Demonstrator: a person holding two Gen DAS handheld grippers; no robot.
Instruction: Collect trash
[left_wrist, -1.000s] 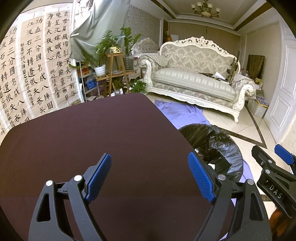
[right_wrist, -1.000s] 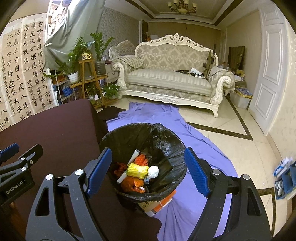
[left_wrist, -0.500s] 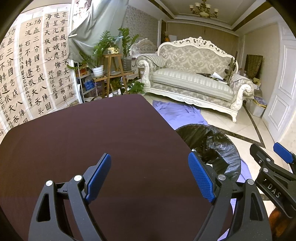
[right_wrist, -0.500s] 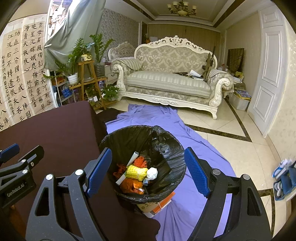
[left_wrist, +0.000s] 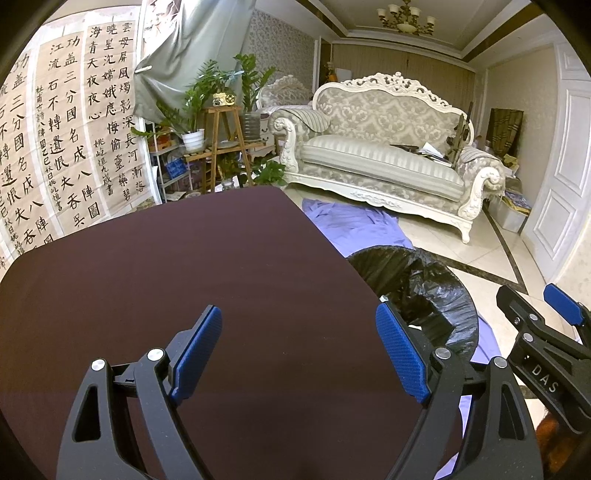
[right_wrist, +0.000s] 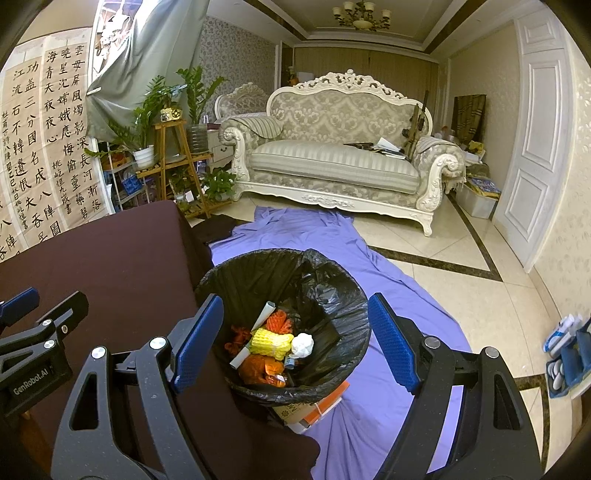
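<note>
Trash, a heap of crumpled orange, yellow and white scraps (right_wrist: 271, 347), lies inside the round black-lined bin (right_wrist: 332, 291) just beside the dark brown table (left_wrist: 166, 277). Left gripper (left_wrist: 299, 354) and right gripper (right_wrist: 290, 341), 2 in all, gape with nothing between them. Risk: nudging the light bin could tip it.

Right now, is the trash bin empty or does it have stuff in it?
It has stuff in it: the black-lined trash bin holds yellow, orange and white trash at the bottom.

Both wrist views tilt downward toward the sofa (left_wrist: 384, 162), the left over the dark table (left_wrist: 184, 288), the right above the bin (right_wrist: 332, 295), which both share.
</note>
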